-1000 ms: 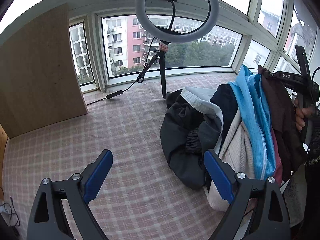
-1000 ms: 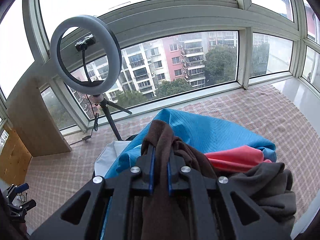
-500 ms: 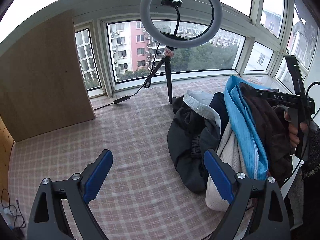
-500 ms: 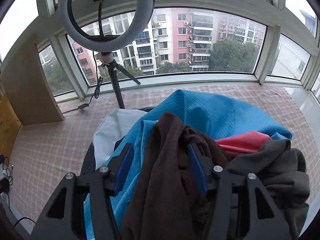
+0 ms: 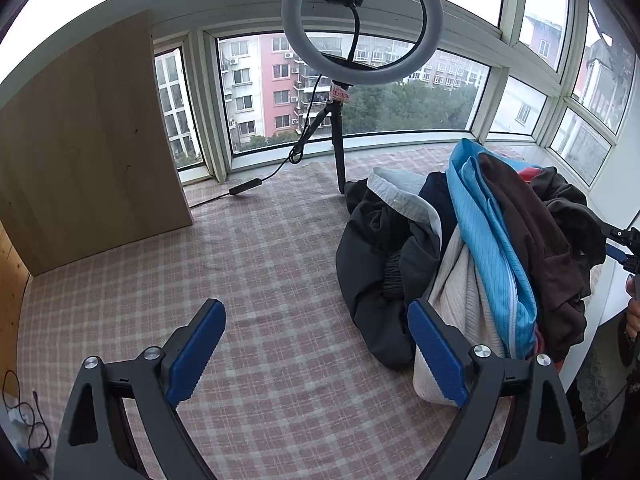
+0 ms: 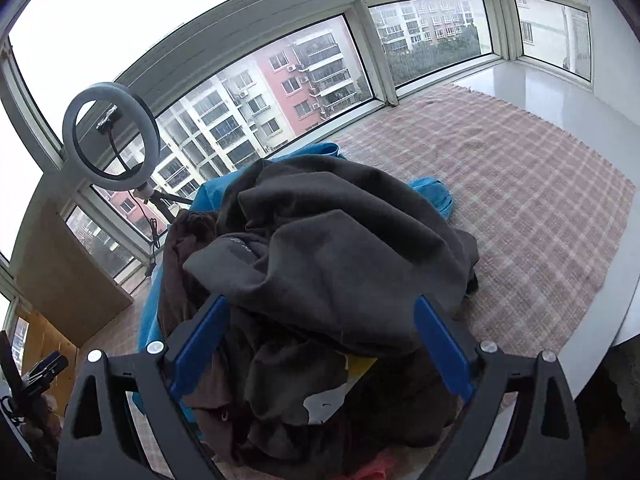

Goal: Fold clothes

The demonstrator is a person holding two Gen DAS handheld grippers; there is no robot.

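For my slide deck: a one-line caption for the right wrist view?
Open right tongs poised over a dark grey garment topping the unfolded clothes pile.

Grey daylight fills a curved white-framed bay window (image 5: 352,92) overlooking pink and white apartment blocks (image 5: 264,88). A pink plaid cloth (image 5: 256,280) covers the platform below, where a white ring light on a black tripod (image 5: 362,24) stands beside a pale wooden panel (image 5: 84,148).
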